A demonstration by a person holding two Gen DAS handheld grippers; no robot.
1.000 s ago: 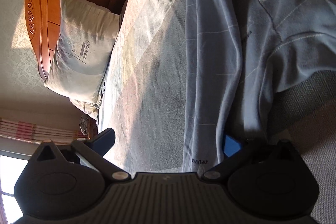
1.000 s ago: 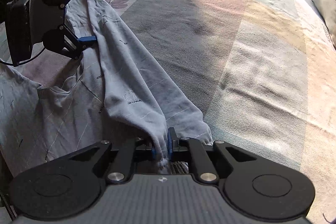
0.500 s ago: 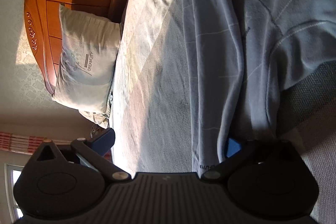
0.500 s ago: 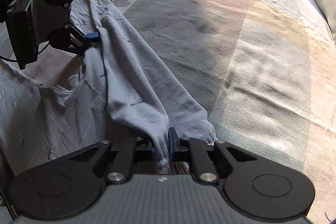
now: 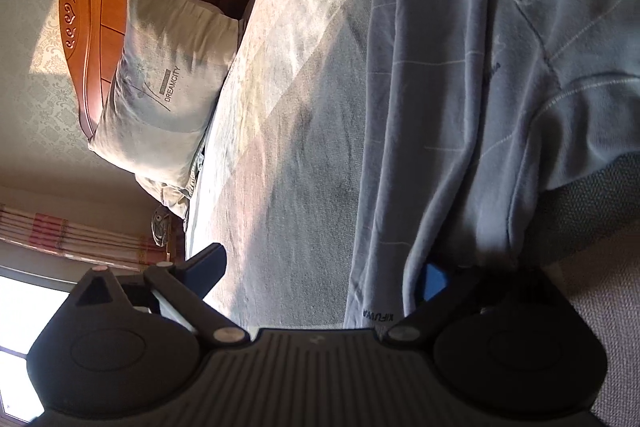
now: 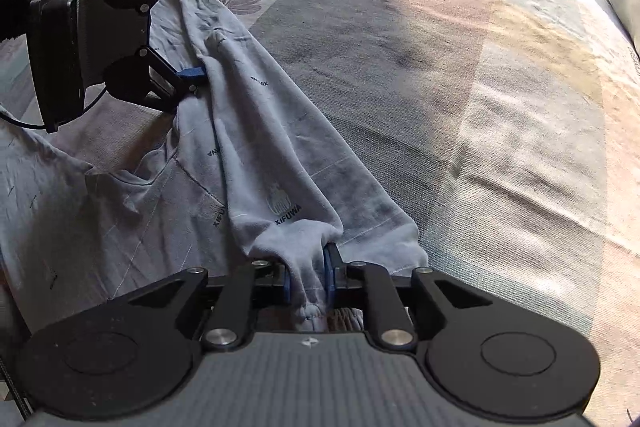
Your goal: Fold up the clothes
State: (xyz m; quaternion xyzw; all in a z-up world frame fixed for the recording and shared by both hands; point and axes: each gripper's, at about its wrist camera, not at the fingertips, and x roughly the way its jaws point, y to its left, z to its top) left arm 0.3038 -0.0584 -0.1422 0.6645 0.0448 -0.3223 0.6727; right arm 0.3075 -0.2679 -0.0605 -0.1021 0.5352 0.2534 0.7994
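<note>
Two claws | right claw [image 6: 307,277] clamps limp grey garment [image 6: 256,155] hem; left claw [image 5: 320,269] spread, closing, fabric between | regrip edges.

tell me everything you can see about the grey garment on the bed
The grey garment is soft, knit-looking cloth, pale grey-blue, with thin pale lines and dark "XIFUWA" prints. It lies rumpled and part-folded on the striped bedspread. The right gripper pinches a bunched end between its blue pads. The left gripper stands open at the far end, jaws just closing, one blue finger against a fold.
</note>
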